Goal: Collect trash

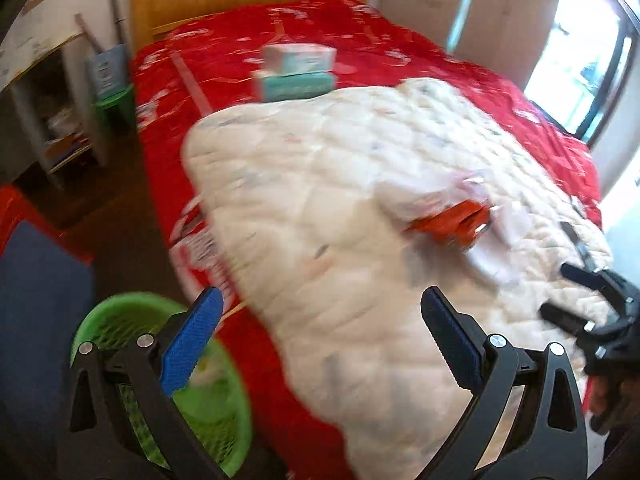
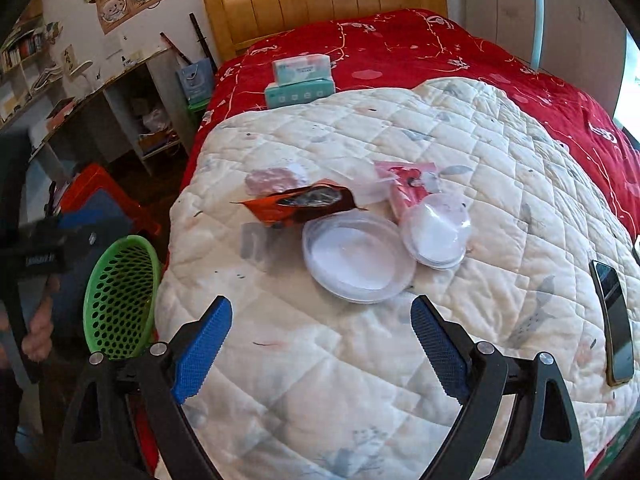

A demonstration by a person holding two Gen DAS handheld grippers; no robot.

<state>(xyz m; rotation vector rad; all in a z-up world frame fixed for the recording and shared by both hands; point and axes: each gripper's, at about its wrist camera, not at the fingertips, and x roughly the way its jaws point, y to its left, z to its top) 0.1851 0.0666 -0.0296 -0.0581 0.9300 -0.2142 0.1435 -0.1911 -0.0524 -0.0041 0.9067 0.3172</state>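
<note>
Trash lies on a white quilt [image 2: 500,184] on the bed: an orange torn wrapper [image 2: 298,204], a pink wrapper [image 2: 408,190], a large clear plastic lid [image 2: 358,258], a smaller clear lid [image 2: 436,232] and a crumpled pinkish film [image 2: 274,178]. A green mesh basket [image 2: 120,300] stands on the floor left of the bed. My right gripper [image 2: 322,340] is open and empty, just short of the large lid. My left gripper [image 1: 320,336] is open and empty over the quilt's left edge, with the basket [image 1: 104,328] below it. The left wrist view is blurred; the orange wrapper [image 1: 452,224] shows there.
Two teal tissue boxes [image 2: 300,82] are stacked on the red bedspread [image 2: 400,44] behind the quilt. A phone [image 2: 614,320] lies on the quilt's right edge. A red crate [image 2: 100,196] and a desk with shelves [image 2: 120,112] stand on the left.
</note>
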